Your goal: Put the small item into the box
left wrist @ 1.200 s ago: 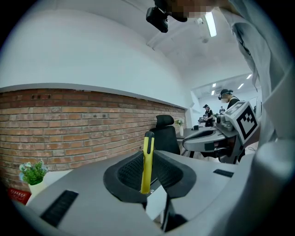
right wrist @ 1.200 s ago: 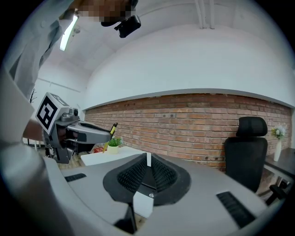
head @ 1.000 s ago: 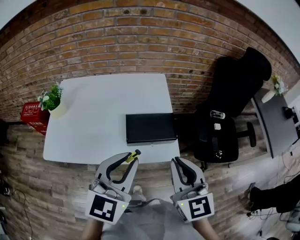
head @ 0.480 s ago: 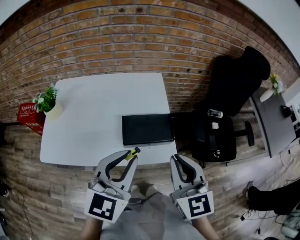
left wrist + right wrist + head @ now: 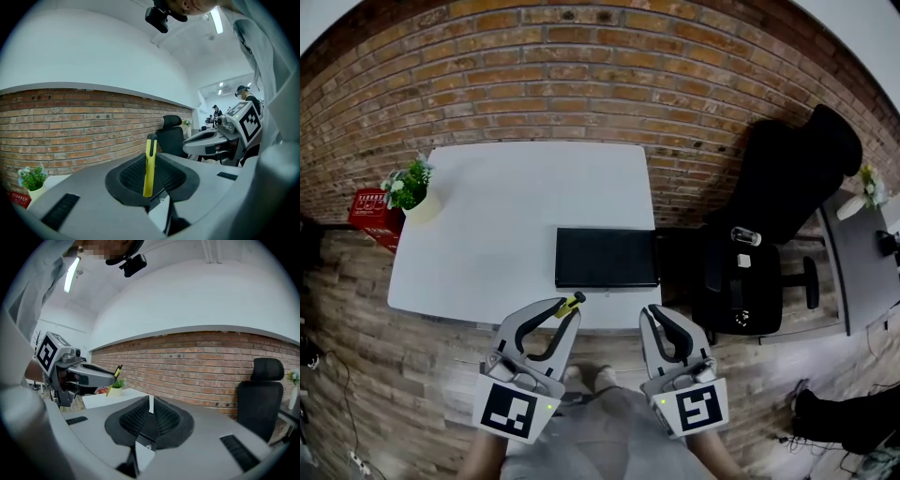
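A brick wall (image 5: 581, 84) runs across the top of the head view, and a plank floor (image 5: 384, 375) fills the lower part. A white bench (image 5: 506, 225) stands against the wall in the middle of the frame. A small green plant (image 5: 411, 186) in a pale pot sits at the bench's upper left corner. A red crate (image 5: 371, 214) lies on the floor just left of it. At the right of the frame a black office chair (image 5: 778, 216) stands close to the bench's right edge.

The box (image 5: 607, 257), flat, black and rectangular, lies on the right part of the bench near its lower edge. Whether it is open cannot be told from above.

Both tools are held low in the frame, below the bench's lower edge and apart from each other. The left tool (image 5: 565, 309) pinches the small yellow item (image 5: 571, 303) between its jaws. In the left gripper view the item stands nearly upright between the pads, and its black upper end rises above them. In the head view it lies just below the bench's lower edge, near the box's lower left corner, not in the box. The right tool (image 5: 654, 315) has its jaws pressed together with nothing between them.
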Demonstrator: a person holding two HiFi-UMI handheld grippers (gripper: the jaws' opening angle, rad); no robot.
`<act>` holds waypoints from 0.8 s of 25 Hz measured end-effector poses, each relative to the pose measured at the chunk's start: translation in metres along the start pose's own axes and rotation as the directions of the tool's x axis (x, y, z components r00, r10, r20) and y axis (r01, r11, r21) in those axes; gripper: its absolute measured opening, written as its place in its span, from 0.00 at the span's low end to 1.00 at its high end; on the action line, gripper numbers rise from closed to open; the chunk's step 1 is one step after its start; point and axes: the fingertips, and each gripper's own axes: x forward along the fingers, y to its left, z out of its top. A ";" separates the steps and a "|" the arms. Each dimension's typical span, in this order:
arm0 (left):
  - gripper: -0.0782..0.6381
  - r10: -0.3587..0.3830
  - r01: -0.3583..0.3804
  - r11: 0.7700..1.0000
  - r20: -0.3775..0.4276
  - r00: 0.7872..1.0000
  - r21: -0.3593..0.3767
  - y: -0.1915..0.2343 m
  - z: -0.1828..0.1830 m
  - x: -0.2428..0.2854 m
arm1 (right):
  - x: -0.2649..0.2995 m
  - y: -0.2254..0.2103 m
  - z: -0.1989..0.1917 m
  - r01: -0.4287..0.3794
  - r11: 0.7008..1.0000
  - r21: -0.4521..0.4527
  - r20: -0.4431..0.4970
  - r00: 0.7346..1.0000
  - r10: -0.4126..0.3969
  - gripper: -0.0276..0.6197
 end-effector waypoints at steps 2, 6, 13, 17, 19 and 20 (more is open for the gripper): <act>0.21 0.011 -0.011 1.000 0.001 1.000 -0.001 0.000 0.001 0.000 | 0.002 0.000 0.000 -0.015 1.000 -0.003 -0.001 1.000 0.015 0.13; 0.21 0.031 -0.031 0.999 -0.001 1.000 -0.011 0.003 -0.001 0.001 | 0.008 0.000 -0.001 -0.039 0.999 -0.010 -0.008 0.999 0.039 0.13; 0.21 0.058 -0.059 0.998 -0.023 0.998 -0.021 0.006 -0.009 0.009 | 0.018 -0.005 -0.010 -0.063 0.998 0.006 -0.019 0.998 0.063 0.13; 0.21 0.066 -0.066 0.998 -0.049 0.997 -0.017 0.005 -0.017 0.014 | 0.024 -0.009 -0.023 -0.088 0.996 0.014 -0.042 0.995 0.088 0.13; 0.21 0.073 -0.074 0.997 -0.068 0.995 -0.021 0.005 -0.022 0.014 | 0.028 -0.008 -0.032 -0.107 0.994 0.019 -0.060 0.992 0.107 0.13; 0.21 0.078 -0.080 0.997 -0.075 0.994 -0.025 0.006 -0.025 0.014 | 0.031 -0.008 -0.036 -0.115 0.993 0.021 -0.069 0.991 0.116 0.13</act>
